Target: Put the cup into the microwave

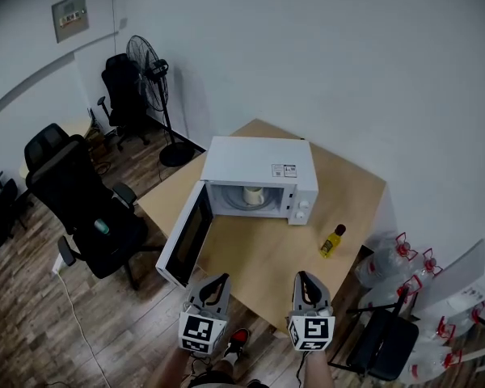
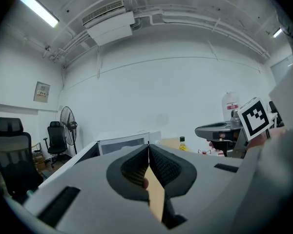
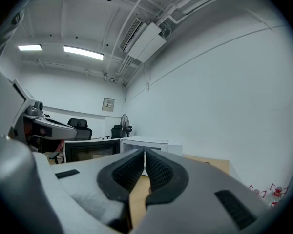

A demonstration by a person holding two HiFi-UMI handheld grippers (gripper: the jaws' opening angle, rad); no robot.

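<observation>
A pale cup [image 1: 253, 195] stands inside the white microwave [image 1: 259, 170] on the wooden table [image 1: 267, 257]. The microwave's door [image 1: 184, 234] hangs wide open to the left. Both grippers hover at the table's near edge, well short of the microwave and pointing toward it. My left gripper [image 1: 221, 280] [image 2: 148, 147] is shut with nothing between its pads. So is my right gripper [image 1: 301, 277] [image 3: 144, 152], which is empty too. In the left gripper view the microwave [image 2: 122, 144] sits just past the jaw tips. The right gripper view shows the microwave [image 3: 151, 143] and its open door [image 3: 90, 150].
A small yellow bottle [image 1: 332, 241] [image 2: 182, 143] stands on the table right of the microwave. Black office chairs [image 1: 85, 208] and a standing fan [image 1: 149, 67] are on the left. Water jugs [image 1: 404, 261] and a dark chair [image 1: 384, 342] are on the floor at the right.
</observation>
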